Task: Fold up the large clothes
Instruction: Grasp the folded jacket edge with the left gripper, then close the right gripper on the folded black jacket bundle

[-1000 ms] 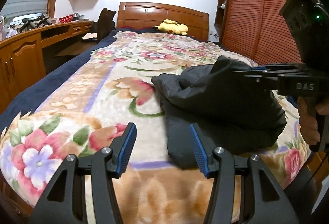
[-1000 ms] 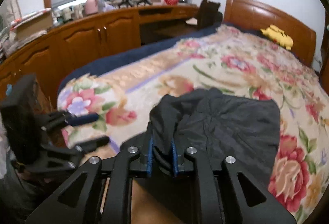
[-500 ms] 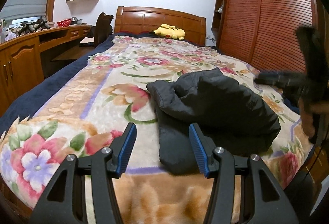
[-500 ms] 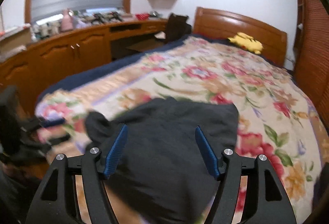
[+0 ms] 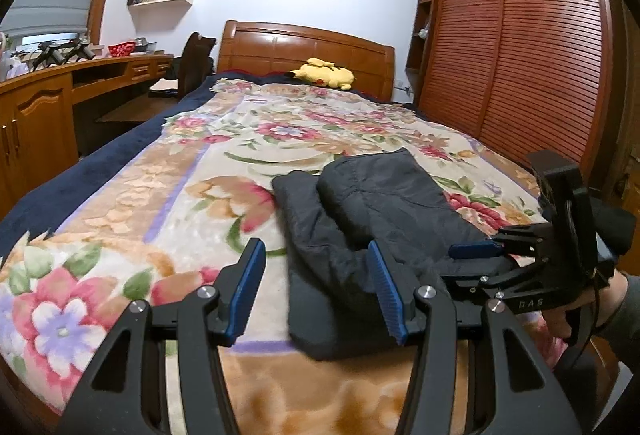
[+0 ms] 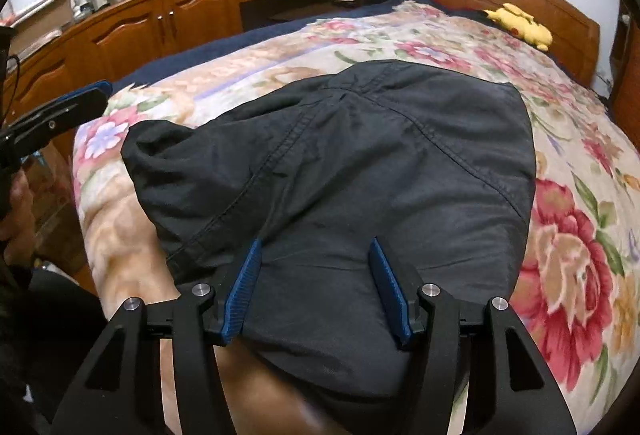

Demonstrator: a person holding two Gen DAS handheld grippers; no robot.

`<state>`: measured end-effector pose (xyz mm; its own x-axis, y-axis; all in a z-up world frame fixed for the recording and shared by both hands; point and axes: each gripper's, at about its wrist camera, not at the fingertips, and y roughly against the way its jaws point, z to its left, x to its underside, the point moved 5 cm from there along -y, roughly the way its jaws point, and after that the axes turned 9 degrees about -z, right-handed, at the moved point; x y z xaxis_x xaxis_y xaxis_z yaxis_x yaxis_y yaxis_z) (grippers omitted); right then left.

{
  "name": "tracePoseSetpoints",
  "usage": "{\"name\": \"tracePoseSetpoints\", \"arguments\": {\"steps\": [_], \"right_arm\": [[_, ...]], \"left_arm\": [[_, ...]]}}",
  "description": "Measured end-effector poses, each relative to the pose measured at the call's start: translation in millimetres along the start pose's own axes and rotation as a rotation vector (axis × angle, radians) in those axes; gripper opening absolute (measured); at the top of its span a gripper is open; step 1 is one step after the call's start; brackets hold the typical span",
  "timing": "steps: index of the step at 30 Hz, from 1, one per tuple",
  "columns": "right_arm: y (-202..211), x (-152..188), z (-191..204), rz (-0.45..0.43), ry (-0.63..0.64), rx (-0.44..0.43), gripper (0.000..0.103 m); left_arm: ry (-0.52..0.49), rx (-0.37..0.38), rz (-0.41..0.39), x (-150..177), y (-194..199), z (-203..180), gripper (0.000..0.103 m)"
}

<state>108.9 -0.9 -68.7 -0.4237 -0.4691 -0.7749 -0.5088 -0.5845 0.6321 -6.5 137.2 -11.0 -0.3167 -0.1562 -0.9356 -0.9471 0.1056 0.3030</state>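
Note:
A dark folded garment lies on the flowered blanket near the bed's foot, folded over on itself with a stitched seam across its top. My right gripper hovers low over the garment's near edge. Its jaws are closing, the cloth lies under and between the blue pads, and the pads do not press on it. In the left wrist view the right gripper sits at the garment's right side, held by a hand. My left gripper stands open at the garment's left edge with nothing gripped.
A yellow plush toy lies by the wooden headboard. A slatted wardrobe runs along the right of the bed. Wooden cabinets and a desk with a chair stand on the left.
My right gripper let go of the raised fold it was pinching, and the cloth dropped flat. The gripper then came down low over the garment's near edge. The left gripper hardly moved.

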Motion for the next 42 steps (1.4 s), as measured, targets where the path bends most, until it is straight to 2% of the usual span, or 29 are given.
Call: {"name": "tracePoseSetpoints", "arguments": {"steps": [2, 5, 8, 12, 13, 15, 18, 21, 25, 26, 27, 28, 30, 33, 37, 40, 42], "right_arm": [[8, -3, -5, -0.002, 0.002, -0.016, 0.058], [23, -15, -16, -0.054, 0.005, -0.005, 0.062], [32, -24, -41, -0.087, 0.003, 0.058, 0.064], [30, -23, -78, -0.089, -0.044, 0.123, 0.064], [28, -22, -85, -0.091, -0.052, 0.140, 0.064], [25, -23, -96, -0.095, -0.063, 0.157, 0.064], [16, -24, -115, -0.089, -0.095, 0.182, 0.064], [8, -27, -128, -0.089, -0.110, 0.193, 0.064], [-1, -35, -137, -0.099, -0.105, 0.195, 0.064], [-3, -38, -139, -0.104, -0.106, 0.195, 0.064], [-5, -41, -141, -0.107, -0.110, 0.195, 0.064], [-8, -45, -144, -0.110, -0.115, 0.196, 0.064], [-16, -52, -150, -0.115, -0.124, 0.197, 0.064], [-29, -60, -160, -0.111, -0.127, 0.206, 0.064], [-42, -68, -175, -0.101, -0.108, 0.249, 0.073], [-53, -68, -192, -0.074, -0.134, 0.261, 0.080], [-57, -66, -200, -0.066, -0.140, 0.276, 0.081]], "left_arm": [[-0.005, 0.019, -0.001, -1, -3, -6, 0.053], [-0.020, 0.049, 0.000, -3, -8, -18, 0.053], [-0.044, 0.075, 0.003, -6, -16, -31, 0.053], [-0.080, 0.096, 0.016, -7, -28, -47, 0.051], [-0.085, 0.100, 0.022, -5, -30, -48, 0.047], [-0.110, 0.100, 0.067, 3, -39, -52, 0.027], [-0.153, 0.100, 0.129, 17, -48, -52, 0.008], [-0.186, 0.099, 0.142, 22, -44, -50, 0.003], [-0.169, -0.010, 0.118, 15, -38, -22, 0.000], [-0.163, -0.069, 0.117, 14, -38, -8, 0.000], [-0.163, -0.165, 0.116, 15, -37, 13, 0.000], [-0.144, -0.168, 0.124, 16, -37, 21, 0.000], [-0.037, -0.088, 0.119, 16, -28, 31, 0.000], [-0.059, -0.105, 0.096, 13, -19, 26, 0.000], [-0.058, -0.053, 0.116, 20, -16, 17, 0.002], [-0.073, -0.030, 0.143, 24, -20, 15, 0.009], [-0.073, -0.002, 0.160, 29, -21, 11, 0.022]]}}
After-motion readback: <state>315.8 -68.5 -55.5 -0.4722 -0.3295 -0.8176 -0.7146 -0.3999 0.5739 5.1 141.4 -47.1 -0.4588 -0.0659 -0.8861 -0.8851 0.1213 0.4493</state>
